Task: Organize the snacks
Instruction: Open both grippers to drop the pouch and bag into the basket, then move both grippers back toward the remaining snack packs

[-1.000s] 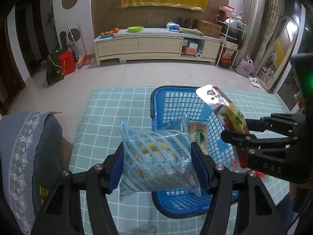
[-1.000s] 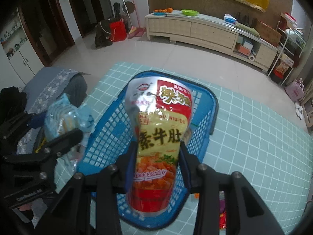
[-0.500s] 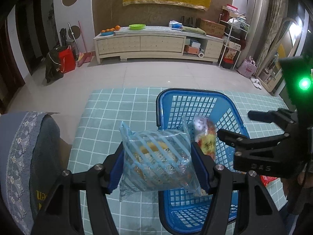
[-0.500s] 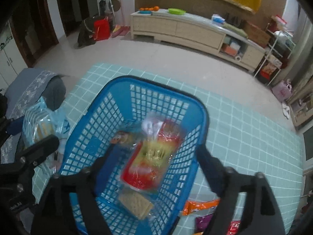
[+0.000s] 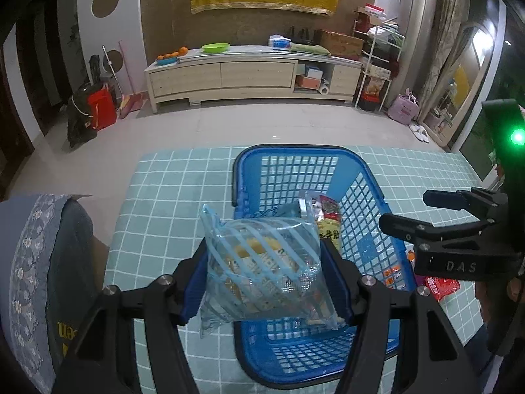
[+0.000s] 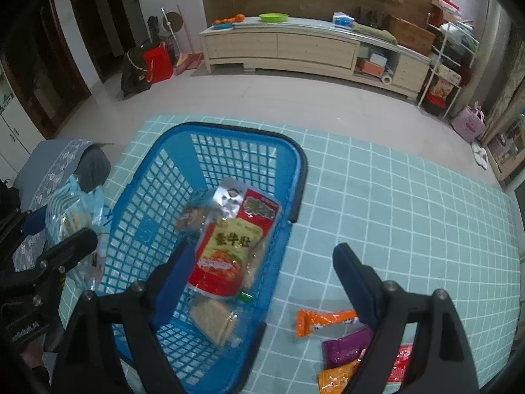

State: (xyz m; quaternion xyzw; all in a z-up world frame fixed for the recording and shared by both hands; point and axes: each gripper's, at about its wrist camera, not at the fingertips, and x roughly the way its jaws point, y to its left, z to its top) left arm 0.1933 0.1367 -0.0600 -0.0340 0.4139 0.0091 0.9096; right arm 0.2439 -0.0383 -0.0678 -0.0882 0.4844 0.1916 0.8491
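My left gripper (image 5: 264, 271) is clamped on a clear bag with pale blue stripes (image 5: 262, 266), its blue pads pressing the bag's two sides; the bag hangs just above the near left edge of the blue basket (image 5: 305, 170), which stands straight ahead of me on the green checked tablecloth (image 5: 170, 190).

My right gripper (image 6: 259, 262) has just been opening and now stands wide, with nothing between its fingers. Below and ahead of its left finger, inside the basket, lies the red and yellow snack pouch (image 6: 229, 243), flat on the other packets; a clear pack of crackers (image 6: 213, 321) lies nearer to me, under that same finger. The basket's right rim passes between the two fingers. Beside the right finger, on the cloth outside the basket, lie an orange packet (image 6: 325, 320), a purple packet (image 6: 344, 348) and another orange one (image 6: 334, 377) just below it, close together.
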